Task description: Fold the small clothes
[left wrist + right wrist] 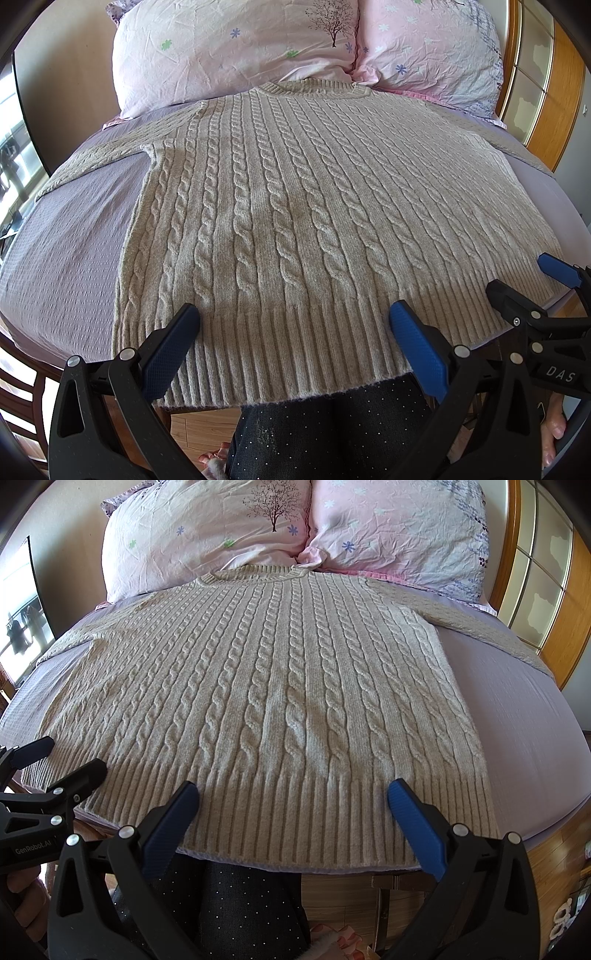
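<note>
Nearest of all, the person's legs in dark speckled trousers (332,432) stand below the hem of the sweater (295,206), over a wooden floor (199,421).

Just above them, at the hem, the left gripper (293,325) hovers with its two blue-padded fingers (417,343) spread wide apart, nothing between them; both tips sit over the ribbed hem band without visibly pinching it. The right gripper (293,801) is likewise wide open and empty, its tips over the same ribbed band nearer the sweater's right edge. Each tool shows in the other's view: the right gripper (528,280) at the sweater's right hem corner, the left gripper (70,755) at its left hem corner. Whether the tips touch the knit I cannot tell.

Beyond the hem, the sweater, a pale grey-beige cable knit, lies flat and face up on a lilac bedsheet (74,229), its hem at the near edge of the bed and hanging slightly over it. Its sleeves stretch out to either side, the left sleeve (103,155) running toward the bed's left edge, the right sleeve (491,631) toward the right.

Farther on, the sweater's ribbed collar (314,88) meets two pink flowered pillows (229,51), the left printed with a small tree. To the right of the pillows stands a wooden frame with frosted panes (535,590).
</note>
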